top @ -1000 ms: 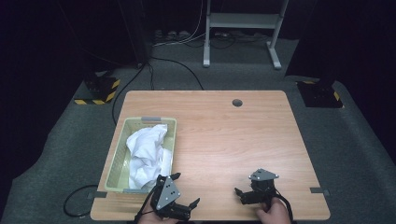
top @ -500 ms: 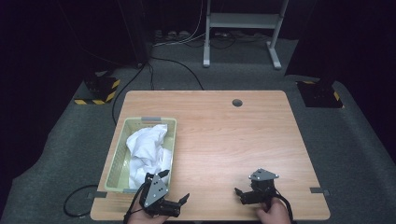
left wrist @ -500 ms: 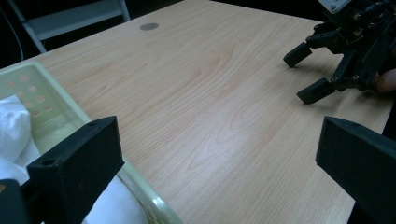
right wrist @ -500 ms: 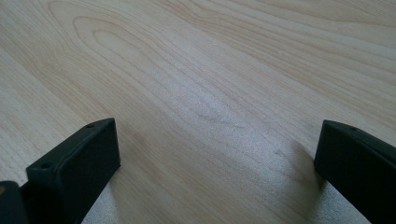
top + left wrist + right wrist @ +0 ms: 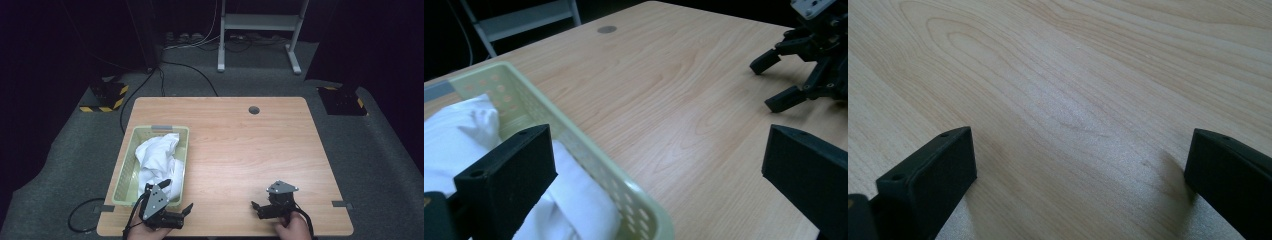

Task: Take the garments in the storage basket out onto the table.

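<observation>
A pale green perforated basket [image 5: 161, 128] stands on the left side of the wooden table [image 5: 240, 145] and holds a crumpled white cloth [image 5: 157, 155]. My left gripper [image 5: 177, 195] hovers open at the basket's near right corner. In the left gripper view, one jaw is over the cloth [image 5: 454, 140] inside the basket rim [image 5: 589, 150] and the other is over bare wood. My left gripper [image 5: 659, 165] holds nothing. My right gripper [image 5: 256, 210] rests open near the table's front edge, empty, with its jaws over bare wood in the right gripper view [image 5: 1080, 165].
A round cable hole [image 5: 254, 109] sits near the table's far edge. The right gripper [image 5: 774, 80] is visible across the table in the left gripper view. Dark carpet, cables and a white metal stand [image 5: 260, 30] lie beyond the table.
My left gripper has shifted left and turned toward the basket's near corner, so one jaw now reaches over the cloth. The right gripper has not moved.
</observation>
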The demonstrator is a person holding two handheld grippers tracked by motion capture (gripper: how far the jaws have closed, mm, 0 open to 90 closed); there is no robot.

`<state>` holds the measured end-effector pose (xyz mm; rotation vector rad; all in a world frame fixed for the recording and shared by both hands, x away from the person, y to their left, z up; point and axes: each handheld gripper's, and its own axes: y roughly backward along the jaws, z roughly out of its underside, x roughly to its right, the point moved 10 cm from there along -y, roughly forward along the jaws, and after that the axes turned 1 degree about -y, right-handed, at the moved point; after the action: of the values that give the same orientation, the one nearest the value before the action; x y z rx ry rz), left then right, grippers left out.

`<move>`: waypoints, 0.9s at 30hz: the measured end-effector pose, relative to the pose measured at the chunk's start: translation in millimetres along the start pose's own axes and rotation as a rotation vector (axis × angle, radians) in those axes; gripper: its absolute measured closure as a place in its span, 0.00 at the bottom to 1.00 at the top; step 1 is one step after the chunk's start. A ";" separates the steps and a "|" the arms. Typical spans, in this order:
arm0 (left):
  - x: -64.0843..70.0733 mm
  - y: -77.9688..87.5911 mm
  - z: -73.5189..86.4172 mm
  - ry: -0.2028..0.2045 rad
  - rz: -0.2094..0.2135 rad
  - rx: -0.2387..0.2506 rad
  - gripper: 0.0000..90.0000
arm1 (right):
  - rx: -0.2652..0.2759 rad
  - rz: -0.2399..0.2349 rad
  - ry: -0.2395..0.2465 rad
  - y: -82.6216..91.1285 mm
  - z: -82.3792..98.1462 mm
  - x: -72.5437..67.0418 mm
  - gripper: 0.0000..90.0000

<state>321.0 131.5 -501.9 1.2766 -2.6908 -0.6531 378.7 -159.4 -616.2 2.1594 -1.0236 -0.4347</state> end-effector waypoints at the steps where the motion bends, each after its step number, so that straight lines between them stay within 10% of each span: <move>1: -3.3 2.5 -0.3 0.003 -0.009 0.004 0.01 | 0.000 0.000 0.000 0.0 0.0 0.0 0.00; 27: -61.5 45.3 8.2 0.097 -0.153 0.048 0.01 | 0.000 0.000 0.000 0.0 0.0 0.0 0.00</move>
<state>326.1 206.1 -484.4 1.4968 -2.5651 -0.5291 378.7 -159.4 -616.2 2.1594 -1.0237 -0.4346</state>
